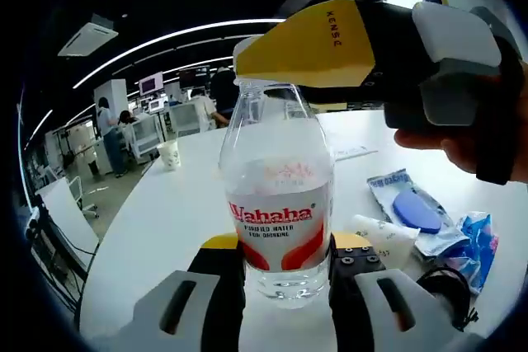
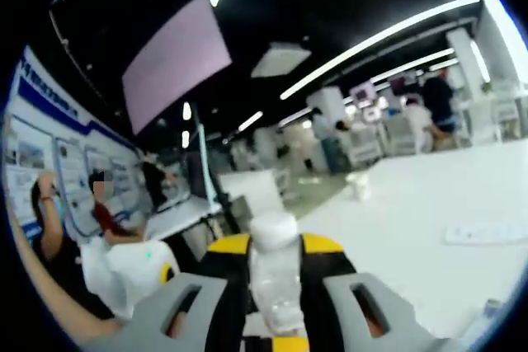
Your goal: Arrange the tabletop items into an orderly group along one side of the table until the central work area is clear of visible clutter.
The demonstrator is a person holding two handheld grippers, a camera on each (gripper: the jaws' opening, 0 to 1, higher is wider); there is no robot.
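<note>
Left gripper view: left gripper [image 1: 287, 263] clamped on the lower body of a clear bottle [image 1: 279, 204], yellow-tipped jaws pressed to either side of the red-and-white label. Bottle upright on the white table [image 1: 165, 220], near its front edge. Right gripper [image 1: 330, 43] coming in from the upper right, held by a hand [image 1: 487, 133], its yellow jaw lying across the bottle's neck and hiding the cap. Right of the bottle, a small white pouch [image 1: 384, 237] just beside it; beyond that, a clear packet [image 1: 408, 208] with a blue oval piece inside, then a blue-and-white wrapper [image 1: 477, 245] near the table's edge. Black cord [image 1: 450, 286] lying in front of the wrapper. Behind the bottle to the left, a paper cup [image 1: 169, 154] standing well apart at the far side of the table. Behind the bottle to the right, a flat white sheet [image 1: 351, 152].

Right gripper view: picture blurred. Right gripper [image 2: 275, 286] closed on the bottle's top, jaws on both sides of the neck below the white cap [image 2: 273, 228]. Past the bottle to the right, the table [image 2: 429, 212], with the cup [image 2: 358, 187] far off and a pale flat strip [image 2: 487, 234], possibly a paper, off to the right of the bottle. Left of the bottle, a person's arm [image 2: 37, 286] along the view's edge.
</note>
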